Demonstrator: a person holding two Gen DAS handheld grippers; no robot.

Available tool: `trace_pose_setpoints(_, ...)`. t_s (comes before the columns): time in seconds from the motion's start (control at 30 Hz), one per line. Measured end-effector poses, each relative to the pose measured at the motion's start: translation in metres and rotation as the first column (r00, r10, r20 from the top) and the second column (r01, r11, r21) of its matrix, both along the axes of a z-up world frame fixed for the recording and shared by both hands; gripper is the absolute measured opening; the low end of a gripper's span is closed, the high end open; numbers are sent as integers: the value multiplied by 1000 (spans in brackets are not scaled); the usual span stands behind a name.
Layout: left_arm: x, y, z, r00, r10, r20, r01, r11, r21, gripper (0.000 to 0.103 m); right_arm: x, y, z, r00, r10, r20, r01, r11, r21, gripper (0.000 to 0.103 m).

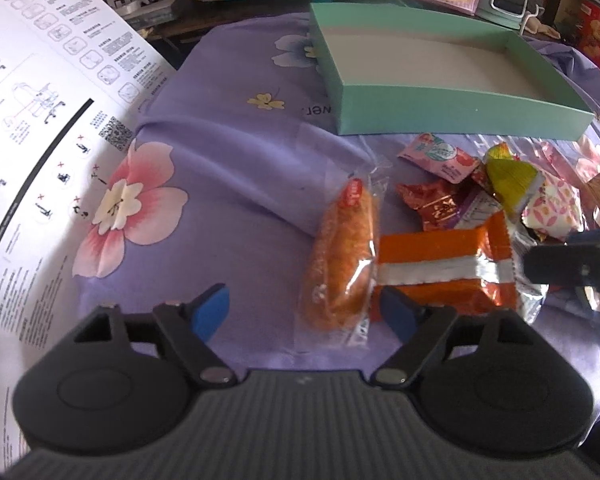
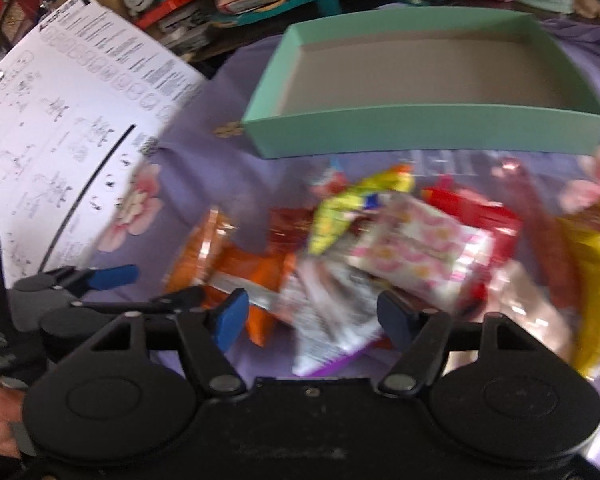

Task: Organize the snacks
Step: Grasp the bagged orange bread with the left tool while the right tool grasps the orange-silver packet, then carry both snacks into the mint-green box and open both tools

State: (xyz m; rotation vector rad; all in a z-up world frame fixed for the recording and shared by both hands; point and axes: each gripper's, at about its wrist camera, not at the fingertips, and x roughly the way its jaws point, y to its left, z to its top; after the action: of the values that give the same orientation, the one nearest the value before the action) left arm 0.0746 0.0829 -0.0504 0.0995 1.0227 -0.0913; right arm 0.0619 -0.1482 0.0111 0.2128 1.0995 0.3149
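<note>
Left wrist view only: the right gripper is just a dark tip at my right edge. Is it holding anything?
Observer: No. The right gripper is open, with a white-and-purple packet lying between its fingers, not pinched.
Operator: What's past the flowered packet? My frame cuts off there.
Observer: A yellow bag lies to the right of the pink-flowered packet, on the cloth.
</note>
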Motion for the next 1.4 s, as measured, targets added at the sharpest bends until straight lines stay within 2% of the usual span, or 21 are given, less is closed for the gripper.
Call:
trace_pose_setpoints(0.17, 7, 3, -5, 999, -47, -3, 47, 999, -22, 78, 17, 25, -8, 999, 40, -25, -40, 999, -8, 66)
trace_pose_setpoints(0.27, 9, 7, -7, 998, -66, 2, 66, 997, -48, 70, 22, 33, -16, 998, 44, -42, -45, 999, -15, 59)
trace_pose_setpoints(0.33, 9, 9, -7, 998, -68, -1, 68, 996, -63, 70, 25, 38, -21, 997, 49, -55, -50, 999, -11, 54)
trace_pose_setpoints(0.37, 9, 9, -8, 997, -71, -1, 71, 995, -67, 70, 25, 41, -23, 997, 54, -58, -55, 998, -8, 50)
trace_pose_setpoints(0.4, 8, 10, -8, 997, -75, 0, 75, 995, -71, 70, 25, 43, -24, 997, 61, -56, -61, 998, -6, 40)
trace_pose_setpoints(0.53, 5, 12, -11, 997, -81, 2, 81, 993, -88, 67, 28, 48, -25, 997, 71, -33, -71, 997, -10, 36)
trace_pose_setpoints(0.57, 5, 13, -11, 996, -90, -5, 89, 991, -101, 57, 27, 46, -24, 997, 70, -34, -70, 997, -10, 34)
trace_pose_setpoints(0.6, 5, 13, -11, 995, -99, -14, 97, 988, -120, 37, 27, 44, -22, 997, 67, -32, -68, 998, -11, 34)
trace_pose_setpoints(0.67, 4, 13, -9, 994, -105, -31, 99, 984, -146, 36, 27, 46, -17, 997, 75, -12, -76, 997, -33, 33)
trace_pose_setpoints(0.77, 3, 7, -10, 993, -110, -31, 107, 990, -97, 36, 29, 41, -13, 997, 74, 7, -73, 993, -89, 32)
trace_pose_setpoints(0.9, 4, 5, -11, 992, -116, -45, 112, 991, -72, 42, 30, 13, -14, 1000, 14, -10, -15, 996, -83, 32)
trace_pose_setpoints(1.03, 10, -3, -16, 990, -127, -67, 123, 991, -55, 45, 26, 1, -13, 1000, 7, -14, -8, 997, -71, 39)
trace_pose_setpoints(1.13, 19, -8, -21, 989, -124, -80, 120, 991, -61, 47, 24, 3, -8, 999, 32, 11, -31, 995, -93, 55)
trace_pose_setpoints(1.17, 22, -9, -23, 990, -121, -78, 116, 991, -64, 48, 24, 3, -6, 999, 42, 25, -39, 994, -101, 65)
trace_pose_setpoints(1.2, 23, -11, -23, 990, -122, -71, 118, 991, -60, 43, 24, 4, -2, 998, 50, 40, -45, 993, -110, 72)
trace_pose_setpoints(1.23, 24, -13, -22, 990, -127, -67, 124, 991, -57, 39, 24, 5, 2, 996, 59, 62, -50, 991, -127, 74)
trace_pose_setpoints(1.3, 25, -11, -20, 992, -106, -74, 101, 993, -68, 38, 27, 8, 9, 992, 77, 96, -61, 986, -155, 75)
trace_pose_setpoints(1.4, 26, 1, -17, 995, -46, -87, 41, 997, -61, 38, 34, 12, 15, 986, 127, 109, -114, 986, -120, 75)
